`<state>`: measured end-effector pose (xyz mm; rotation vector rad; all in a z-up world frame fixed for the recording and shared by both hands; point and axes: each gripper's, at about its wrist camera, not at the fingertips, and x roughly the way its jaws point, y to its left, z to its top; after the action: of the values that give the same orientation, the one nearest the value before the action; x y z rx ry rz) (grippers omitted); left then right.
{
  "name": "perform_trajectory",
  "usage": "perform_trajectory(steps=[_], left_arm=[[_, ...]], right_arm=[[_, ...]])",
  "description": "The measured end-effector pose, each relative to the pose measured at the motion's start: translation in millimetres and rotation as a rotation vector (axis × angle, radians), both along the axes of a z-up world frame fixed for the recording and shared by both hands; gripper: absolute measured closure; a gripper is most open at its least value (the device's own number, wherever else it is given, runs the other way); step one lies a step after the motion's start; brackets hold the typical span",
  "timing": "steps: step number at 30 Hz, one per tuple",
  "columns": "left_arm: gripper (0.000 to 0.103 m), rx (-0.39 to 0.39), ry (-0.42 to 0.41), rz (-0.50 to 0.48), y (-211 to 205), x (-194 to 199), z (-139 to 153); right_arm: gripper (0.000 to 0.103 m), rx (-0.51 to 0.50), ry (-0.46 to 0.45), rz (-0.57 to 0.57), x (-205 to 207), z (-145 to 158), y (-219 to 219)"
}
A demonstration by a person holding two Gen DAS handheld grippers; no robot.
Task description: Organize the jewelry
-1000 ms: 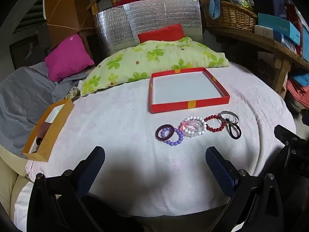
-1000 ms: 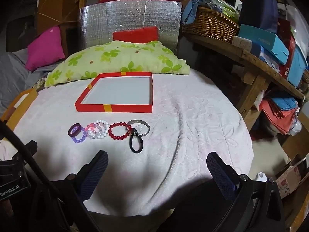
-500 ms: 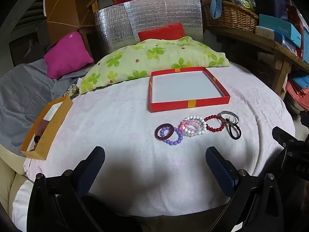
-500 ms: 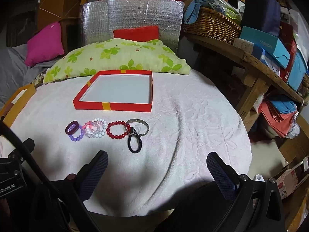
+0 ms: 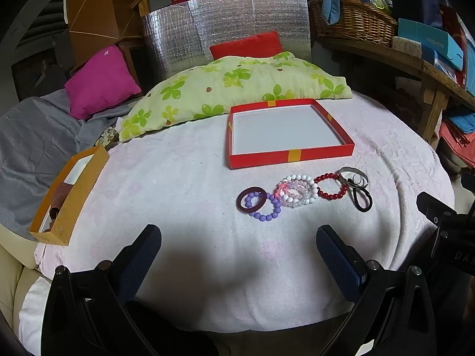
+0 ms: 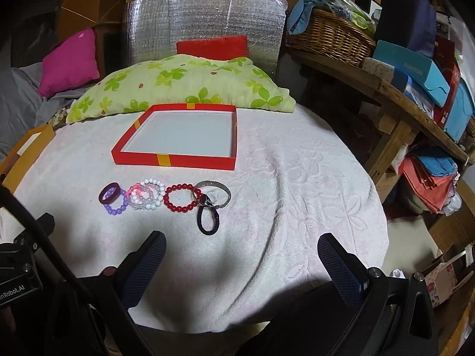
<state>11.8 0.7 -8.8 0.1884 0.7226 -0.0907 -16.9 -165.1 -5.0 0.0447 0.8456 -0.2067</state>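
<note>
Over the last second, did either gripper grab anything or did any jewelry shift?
Nothing taken or released. The right gripper eased slightly forward toward the bracelets; left gripper barely moved. Both stay open and empty; jewelry and red box unchanged.

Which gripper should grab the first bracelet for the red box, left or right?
Probably right. The right gripper is open, and the black loop lies just ahead between its fingers. The left gripper, also open, has the purple bead bracelet ahead.
</note>
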Motion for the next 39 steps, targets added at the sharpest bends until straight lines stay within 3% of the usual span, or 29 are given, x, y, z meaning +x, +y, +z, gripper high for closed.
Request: perform_trajectory(steps=[39], left_arm=[[0.000, 0.000, 0.009, 0.003, 1.6, 2.1, -5.6]], right_arm=[[0.000, -0.004, 0.018, 0.002, 5.2, -5.9, -0.6]])
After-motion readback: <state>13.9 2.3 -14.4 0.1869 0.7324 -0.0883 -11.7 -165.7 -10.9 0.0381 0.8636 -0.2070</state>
